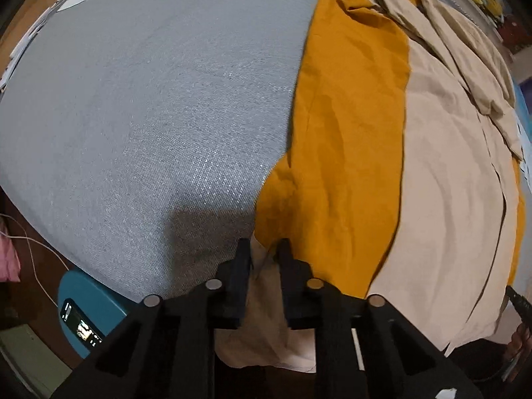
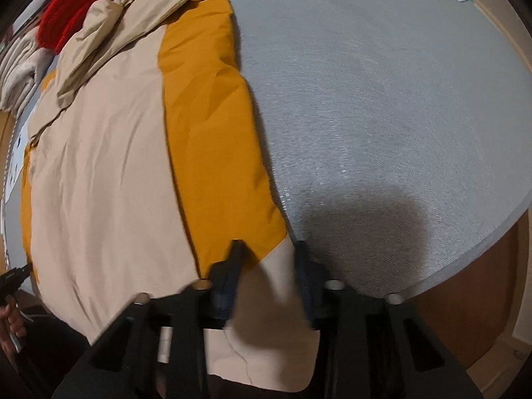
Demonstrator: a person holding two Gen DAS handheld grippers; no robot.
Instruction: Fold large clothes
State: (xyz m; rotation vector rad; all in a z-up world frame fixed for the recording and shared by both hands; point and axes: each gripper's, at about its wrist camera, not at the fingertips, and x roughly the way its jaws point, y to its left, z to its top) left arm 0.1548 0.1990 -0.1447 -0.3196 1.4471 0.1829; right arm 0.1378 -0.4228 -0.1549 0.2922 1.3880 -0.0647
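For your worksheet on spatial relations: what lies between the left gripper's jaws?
In the left wrist view, a beige corner of the mustard-and-beige garment lies between the left gripper jaws.

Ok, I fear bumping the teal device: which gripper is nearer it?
Left. The left gripper is at the garment corner just beside the teal device; the right gripper is at the opposite corner.

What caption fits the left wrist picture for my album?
Left gripper pinching the beige-and-mustard garment at its near corner on the grey table.
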